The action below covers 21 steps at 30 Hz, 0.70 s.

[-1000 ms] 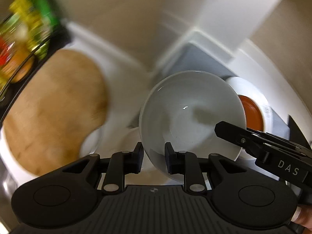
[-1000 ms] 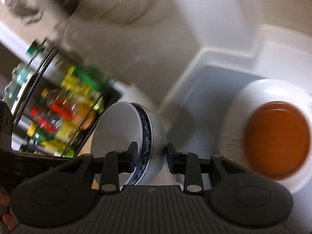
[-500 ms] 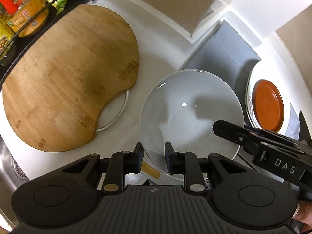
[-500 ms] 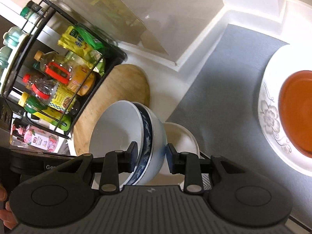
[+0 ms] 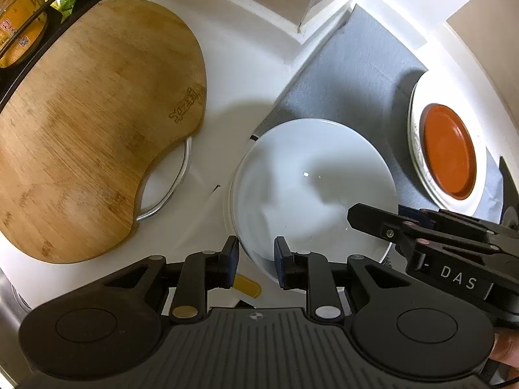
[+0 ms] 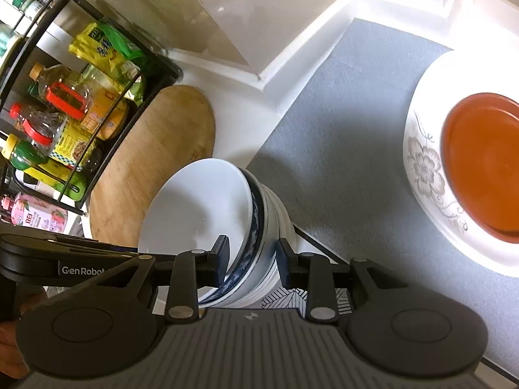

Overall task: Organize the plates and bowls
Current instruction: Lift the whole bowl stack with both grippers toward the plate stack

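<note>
Your bowl (image 5: pixel 311 184), white inside with a blue-patterned outside (image 6: pixel 256 227), sits atop a stack of white bowls (image 6: pixel 275 259) at the near corner of the grey mat (image 5: pixel 350 74) on the white bench (image 5: pixel 246 74). It holds nothing. Farther along the mat, a white floral plate (image 6: pixel 421 168) carries a smaller orange-brown plate (image 6: pixel 483 162), also bare.

Your left tongs (image 5: pixel 256 264) straddle the bowl's near rim, one finger outside, one inside; the fingers (image 5: pixel 232 259) look slightly apart from the wall, though whether they touch cannot be told. Your right tongs (image 6: pixel 253 259) bracket the same rim from the other side, one finger (image 6: pixel 220 256) inside the bowl, the other (image 6: pixel 287 261) outside the stack with a visible gap, so they stand spread.

Beside the stack lies a rounded wooden cutting board (image 5: pixel 97 123) with a metal handle loop. Behind it a black wire rack (image 6: pixel 97 74) holds bottles, jars and yellow-green packets.
</note>
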Available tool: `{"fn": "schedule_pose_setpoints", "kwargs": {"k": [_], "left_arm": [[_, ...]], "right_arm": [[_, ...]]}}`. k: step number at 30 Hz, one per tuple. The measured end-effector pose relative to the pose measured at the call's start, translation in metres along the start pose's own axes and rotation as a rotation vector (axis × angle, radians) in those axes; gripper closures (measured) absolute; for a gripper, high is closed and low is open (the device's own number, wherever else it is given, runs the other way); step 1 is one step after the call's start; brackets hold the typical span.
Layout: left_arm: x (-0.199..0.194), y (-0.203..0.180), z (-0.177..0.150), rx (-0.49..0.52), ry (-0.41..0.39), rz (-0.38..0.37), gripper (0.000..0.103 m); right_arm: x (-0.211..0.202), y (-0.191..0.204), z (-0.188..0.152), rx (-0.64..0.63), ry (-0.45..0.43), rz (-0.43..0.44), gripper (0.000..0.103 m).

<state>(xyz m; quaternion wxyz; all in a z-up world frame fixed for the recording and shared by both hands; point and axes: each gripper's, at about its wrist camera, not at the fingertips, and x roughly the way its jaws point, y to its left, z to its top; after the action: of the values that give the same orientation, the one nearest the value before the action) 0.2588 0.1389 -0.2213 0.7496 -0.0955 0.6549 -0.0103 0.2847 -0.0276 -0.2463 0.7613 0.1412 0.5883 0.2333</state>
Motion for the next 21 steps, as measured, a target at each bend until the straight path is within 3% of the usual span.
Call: {"fn": "schedule_pose_setpoints", "kwargs": {"k": [10,11,14,15,19,21], "left_arm": [[-0.010,0.013,-0.006,-0.017,-0.069,-0.071,0.076],[-0.014,0.014,-0.007,-0.012,-0.087,-0.074,0.072],[-0.019,0.015,-0.005,0.012,-0.131,-0.082,0.049],[-0.017,0.016,-0.004,0.013,-0.134,-0.079,0.047],[0.005,0.020,0.003,-0.006,-0.090,-0.087,0.049],[0.017,0.022,0.004,-0.007,-0.051,-0.094,0.066]], "right_arm": [[-0.011,-0.003,-0.001,-0.020,-0.045,0.013,0.060],[-0.013,-0.002,-0.001,-0.026,-0.051,0.005,0.059],[-0.013,-0.005,0.000,-0.012,-0.054,-0.003,0.039],[-0.011,-0.007,0.000,0.001,-0.050,-0.005,0.036],[0.002,-0.014,-0.002,0.037,-0.014,0.008,0.036],[0.009,-0.017,-0.004,0.063,0.005,0.016,0.036]]}}
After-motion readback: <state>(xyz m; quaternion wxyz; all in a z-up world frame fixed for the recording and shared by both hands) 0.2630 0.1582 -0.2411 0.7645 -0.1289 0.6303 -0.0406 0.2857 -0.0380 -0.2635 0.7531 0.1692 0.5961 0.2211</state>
